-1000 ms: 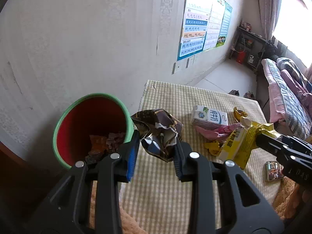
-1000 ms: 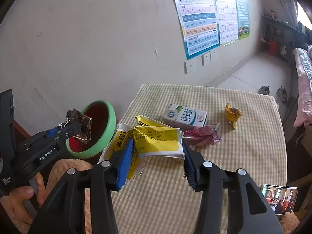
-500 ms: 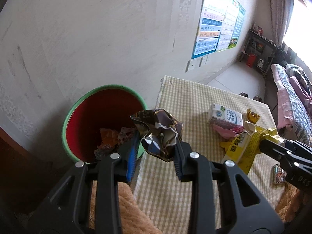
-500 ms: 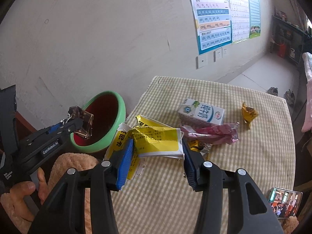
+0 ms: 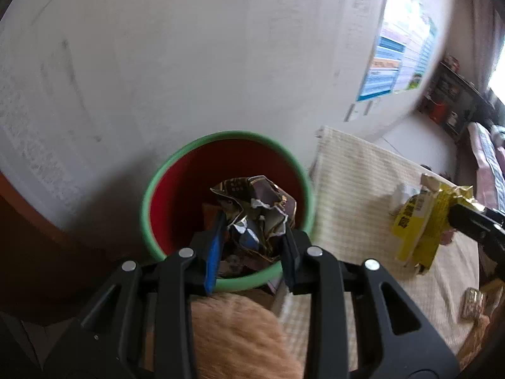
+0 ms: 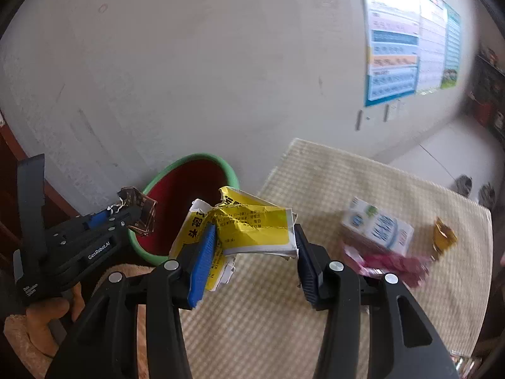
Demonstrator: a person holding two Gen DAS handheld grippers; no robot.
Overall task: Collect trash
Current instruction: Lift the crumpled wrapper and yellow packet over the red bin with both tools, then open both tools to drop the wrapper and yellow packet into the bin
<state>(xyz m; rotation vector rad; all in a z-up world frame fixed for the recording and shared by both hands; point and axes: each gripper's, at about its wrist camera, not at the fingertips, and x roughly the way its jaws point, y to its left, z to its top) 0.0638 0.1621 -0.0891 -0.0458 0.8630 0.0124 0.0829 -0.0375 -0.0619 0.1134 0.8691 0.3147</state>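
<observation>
Crumpled foil wrapper (image 5: pixel 256 211) is clamped between the pads of the left gripper (image 5: pixel 251 246) directly above the open red bin (image 5: pixel 176 195), while the yellow packet (image 6: pixel 252 230), pinched in the right gripper (image 6: pixel 252 252), is held beside the rim over the table (image 6: pixel 347 170), farther off.

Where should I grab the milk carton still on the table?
The milk carton lies on its side on the checked cloth, a pink wrapper against its near edge. Probably come from above and close the claw across its long flat sides at mid-length, clear of the wrapper.
</observation>
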